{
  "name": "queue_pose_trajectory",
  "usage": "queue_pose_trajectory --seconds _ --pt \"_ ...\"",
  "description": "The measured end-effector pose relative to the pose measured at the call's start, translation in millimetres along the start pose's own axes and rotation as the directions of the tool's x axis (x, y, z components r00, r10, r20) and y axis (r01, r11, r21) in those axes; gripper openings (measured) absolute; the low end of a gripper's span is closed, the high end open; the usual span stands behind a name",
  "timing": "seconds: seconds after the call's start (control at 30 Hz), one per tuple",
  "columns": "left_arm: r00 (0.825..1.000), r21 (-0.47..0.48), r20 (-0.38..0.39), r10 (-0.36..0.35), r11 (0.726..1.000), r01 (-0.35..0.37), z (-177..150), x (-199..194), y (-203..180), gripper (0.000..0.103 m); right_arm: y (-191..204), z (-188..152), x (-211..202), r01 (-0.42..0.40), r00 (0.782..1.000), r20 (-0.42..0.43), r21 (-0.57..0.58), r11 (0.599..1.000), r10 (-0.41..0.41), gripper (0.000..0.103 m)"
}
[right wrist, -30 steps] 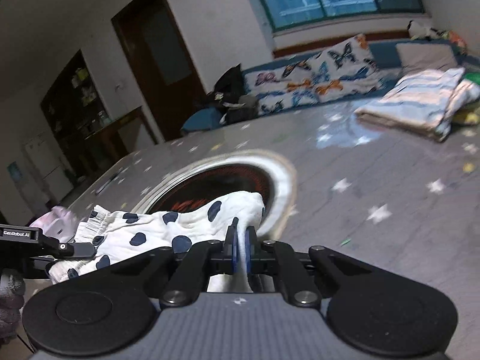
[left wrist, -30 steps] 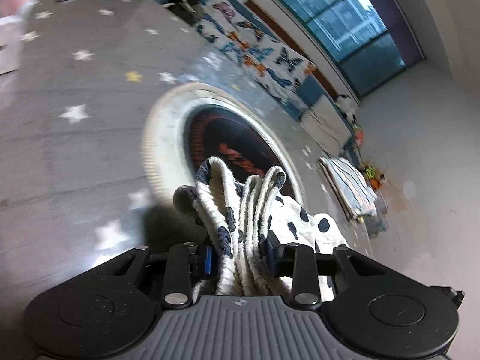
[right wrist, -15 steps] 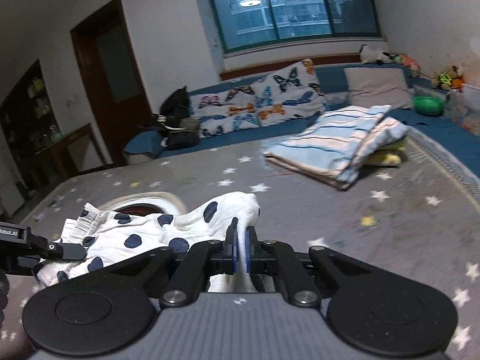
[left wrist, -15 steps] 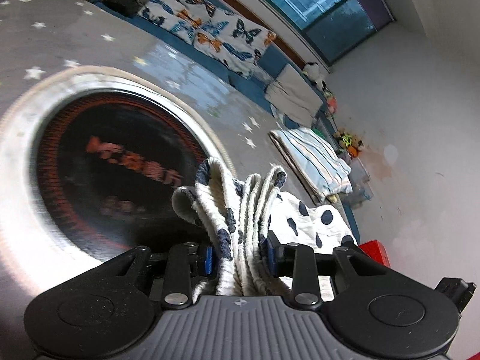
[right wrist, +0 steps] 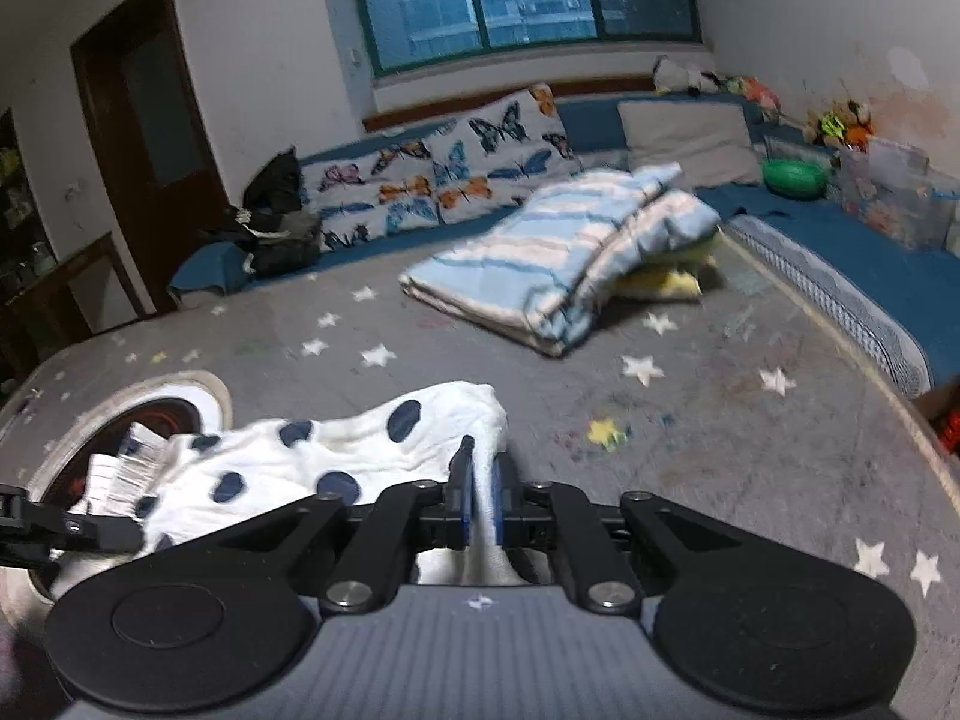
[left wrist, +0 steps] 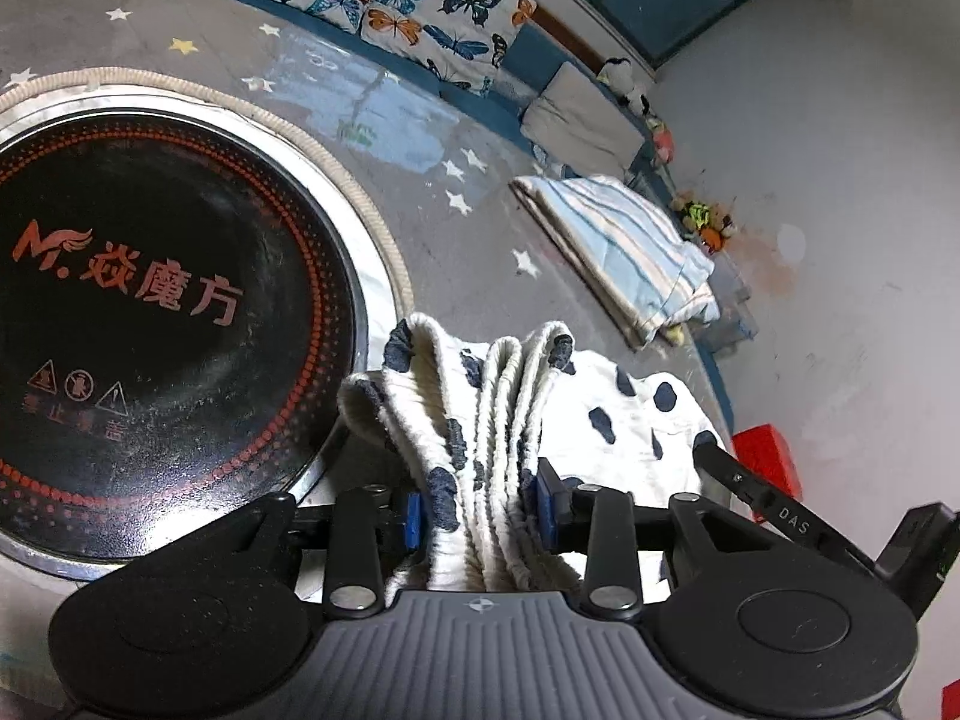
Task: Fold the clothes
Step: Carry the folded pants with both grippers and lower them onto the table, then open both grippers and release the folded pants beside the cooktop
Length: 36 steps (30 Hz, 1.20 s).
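Carrying the white cotton garment with navy polka dots [left wrist: 600, 414] between both tongs, above the grey star-printed cloth of the bench [right wrist: 720, 420] and beside its round black inset hotplate [left wrist: 150, 300]. The left tongs [left wrist: 480, 516] clamp the bunched, ribbed waistband, their jaws having just eased slightly wider with the cloth between them; the right tongs [right wrist: 480, 504] are pinched nearly closed on a thin edge. The step in hand is probably transport to a laying spot, though motion blur hinders certainty. Next: lower the garment and spread it flat, short of the folded blue-striped blanket [right wrist: 558, 264].
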<state>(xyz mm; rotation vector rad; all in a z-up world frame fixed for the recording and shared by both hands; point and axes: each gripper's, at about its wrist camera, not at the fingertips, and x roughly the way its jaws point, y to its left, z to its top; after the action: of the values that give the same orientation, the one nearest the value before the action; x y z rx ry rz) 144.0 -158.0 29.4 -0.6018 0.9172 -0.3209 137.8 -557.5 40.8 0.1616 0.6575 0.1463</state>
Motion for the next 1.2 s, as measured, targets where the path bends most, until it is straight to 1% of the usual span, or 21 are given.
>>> queue_pose_trajectory --seconds 0.03,0.1,0.17,0.3,0.33,0.4,0.43,0.53,0.57,0.63,0.67,0.73,0.8,0.9,1.0,1.03,1.13,1.2 --pt "1.0 0.005 0.002 0.006 1.0 -0.006 0 -1 0 0.043 -2 -3 3 0.012 1.0 -0.01 0.008 1.0 -0.012 0.01" --pt "1.0 0.014 0.005 0.018 1.0 -0.018 -1 -3 1 0.045 -6 -6 4 0.024 1.0 -0.005 0.034 0.999 -0.023 0.013" --pt "0.999 0.023 0.011 0.03 0.999 -0.031 -2 -6 2 0.053 -8 -7 3 0.031 1.0 0.003 0.045 0.999 -0.031 0.014" --pt "0.997 0.044 0.055 0.057 0.997 -0.059 0 -17 0 0.057 -5 -6 -2 0.032 0.999 0.025 0.029 0.999 -0.033 0.015" --pt "0.996 0.048 0.068 0.063 0.997 -0.066 0 -20 -1 0.057 -4 -5 -2 0.029 0.999 0.026 0.024 0.999 -0.03 0.015" --pt "0.992 0.059 0.096 0.077 0.995 -0.083 1 -26 -4 0.057 2 -4 -2 0.016 1.0 0.026 0.006 1.0 -0.016 0.018" --pt "0.99 0.072 0.114 0.085 0.993 -0.094 2 -28 -8 0.056 5 -3 -2 0.011 1.0 0.026 0.0 1.0 -0.011 0.02" --pt "0.98 0.108 0.174 0.098 0.987 -0.118 4 -37 -18 0.056 14 -1 3 -0.014 1.0 0.019 -0.02 1.0 0.014 0.025" --pt "0.977 0.118 0.192 0.092 0.986 -0.116 5 -40 -21 0.056 17 0 5 -0.02 1.0 0.016 -0.026 0.999 0.021 0.025" --pt "0.975 0.142 0.213 0.068 0.985 -0.099 9 -44 -28 0.049 22 1 11 -0.038 0.999 0.002 -0.03 0.999 0.038 0.025" --pt "0.978 0.157 0.205 0.043 0.985 -0.077 11 -43 -31 0.048 24 2 15 -0.04 0.999 -0.003 -0.034 0.999 0.04 0.025" --pt "0.984 0.18 0.178 0.005 0.983 -0.038 16 -36 -35 0.04 29 5 23 -0.039 0.999 -0.009 -0.044 0.998 0.038 0.025" --pt "0.99 0.192 0.139 -0.022 0.981 -0.005 19 -25 -37 0.036 31 7 29 -0.04 0.999 -0.017 -0.041 0.998 0.039 0.025" --pt "0.996 0.194 0.091 -0.016 0.981 -0.002 22 -6 -36 0.035 34 13 41 -0.037 0.999 -0.034 -0.037 0.999 0.035 0.025" --pt "0.997 0.177 0.083 0.009 0.984 -0.024 23 3 -28 0.033 34 16 52 -0.031 0.998 -0.056 -0.042 0.999 0.029 0.026" --pt "0.997 0.168 0.08 0.012 0.986 -0.025 24 5 -24 0.032 34 16 57 -0.026 0.998 -0.065 -0.04 0.999 0.024 0.027" --pt "0.997 0.156 0.074 0.002 0.988 -0.013 25 5 -19 0.032 33 15 64 -0.022 0.997 -0.081 -0.036 0.999 0.019 0.037" --pt "0.997 0.161 0.075 0.001 0.987 -0.013 24 2 -20 0.032 34 16 62 -0.021 0.997 -0.073 -0.041 0.999 0.018 0.038"
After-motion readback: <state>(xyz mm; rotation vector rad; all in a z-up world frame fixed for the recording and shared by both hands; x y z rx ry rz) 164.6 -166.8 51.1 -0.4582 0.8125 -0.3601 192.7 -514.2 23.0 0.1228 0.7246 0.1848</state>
